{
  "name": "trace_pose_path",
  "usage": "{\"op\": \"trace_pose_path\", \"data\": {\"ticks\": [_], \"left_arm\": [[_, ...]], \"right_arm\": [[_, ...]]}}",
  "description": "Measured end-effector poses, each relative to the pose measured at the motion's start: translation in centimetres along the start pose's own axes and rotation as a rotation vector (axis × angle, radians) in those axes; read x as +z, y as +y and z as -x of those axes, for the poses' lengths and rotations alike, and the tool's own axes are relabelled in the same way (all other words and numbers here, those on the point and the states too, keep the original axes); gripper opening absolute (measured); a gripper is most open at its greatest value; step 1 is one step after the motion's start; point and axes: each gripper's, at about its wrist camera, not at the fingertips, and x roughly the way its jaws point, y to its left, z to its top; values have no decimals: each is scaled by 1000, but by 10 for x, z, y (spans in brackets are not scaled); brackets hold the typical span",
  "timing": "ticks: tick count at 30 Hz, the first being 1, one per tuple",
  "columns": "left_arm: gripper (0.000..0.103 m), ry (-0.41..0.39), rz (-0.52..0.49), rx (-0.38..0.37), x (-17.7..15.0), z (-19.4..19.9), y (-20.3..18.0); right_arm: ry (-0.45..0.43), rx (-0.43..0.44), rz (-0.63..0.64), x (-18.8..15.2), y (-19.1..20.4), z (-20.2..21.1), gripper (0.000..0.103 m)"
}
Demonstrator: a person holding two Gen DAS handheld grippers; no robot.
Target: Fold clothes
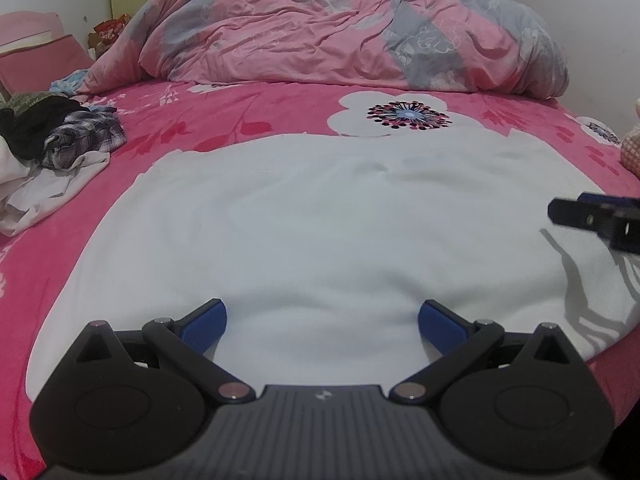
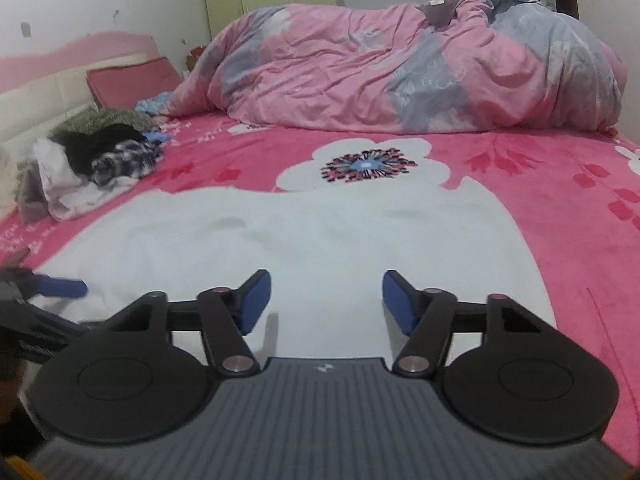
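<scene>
A white garment [image 1: 320, 220] [image 2: 300, 248] lies spread flat on the pink flowered bed sheet [image 1: 240, 120] [image 2: 560, 208]. My left gripper [image 1: 323, 322] hovers over the garment's near edge, its blue-padded jaws wide apart and empty. My right gripper [image 2: 326, 296] is over the near right part of the same garment, jaws apart, with only flat cloth below. Each gripper shows in the other's view: the right gripper [image 1: 592, 216] enters at the right edge, and the left gripper [image 2: 60, 288] at the left edge.
A heap of loose clothes [image 1: 60, 140] [image 2: 92, 160], black, plaid and white, sits on the bed's left side. A bunched pink and grey duvet [image 1: 340, 32] [image 2: 400, 72] fills the far end. A pink pillow [image 2: 132, 80] leans at the far left.
</scene>
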Motion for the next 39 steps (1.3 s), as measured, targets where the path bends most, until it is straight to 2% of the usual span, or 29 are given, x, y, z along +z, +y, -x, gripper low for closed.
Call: {"op": "trace_pose_path", "data": {"ticks": [2,11,39], "left_arm": [[103,6,3,4,1,0,0],[103,54,18,37,7,-2,-5],[103,113,33,113,13,-3,-19]], "right_arm": [[7,-11,16,-6,3,-2,56],[-7,-113,208,-31,27,-12,57],[-15,-99,209,-37,25,-12,62]]}}
